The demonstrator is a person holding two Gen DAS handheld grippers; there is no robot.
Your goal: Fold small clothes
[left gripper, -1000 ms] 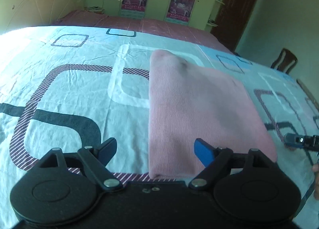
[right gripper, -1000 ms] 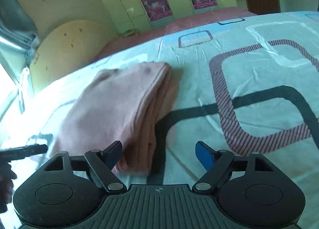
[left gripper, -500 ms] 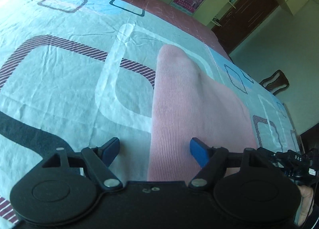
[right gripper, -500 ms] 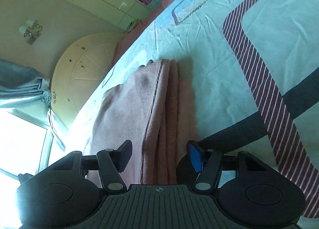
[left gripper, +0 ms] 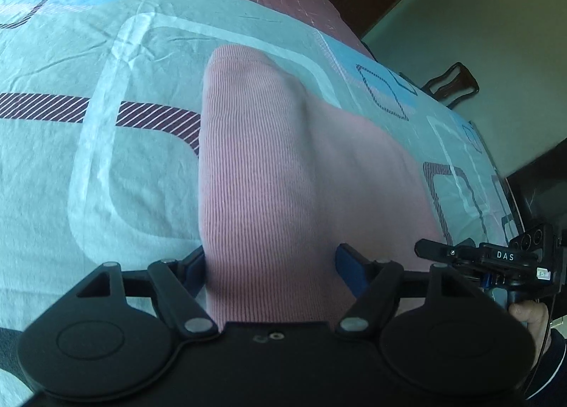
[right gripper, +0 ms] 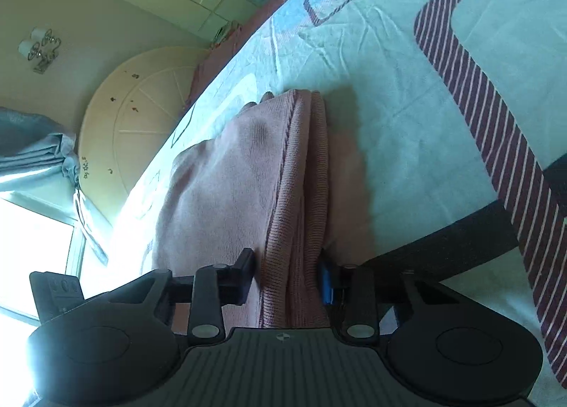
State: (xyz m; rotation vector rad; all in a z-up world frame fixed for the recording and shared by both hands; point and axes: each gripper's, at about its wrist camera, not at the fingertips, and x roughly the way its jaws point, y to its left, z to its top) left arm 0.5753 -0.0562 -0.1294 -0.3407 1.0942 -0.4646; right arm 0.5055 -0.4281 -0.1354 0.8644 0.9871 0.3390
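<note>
Your left hand-held gripper [left gripper: 271, 263] is showing matte black housing, round discs, silver rivets and blue finger pads [left gripper: 349, 265]; your right hand-held gripper [right gripper: 288, 274] is wearing white "DAS" lettering, beside bare skin and a dark sleeve [left gripper: 553, 361].

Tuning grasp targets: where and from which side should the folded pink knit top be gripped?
Grip the pink knit top at its near short end, low along the bedsheet: right gripper over the stacked layered edge, left gripper straddling the rounded fold. Both edges run straight away from the jaws.
</note>
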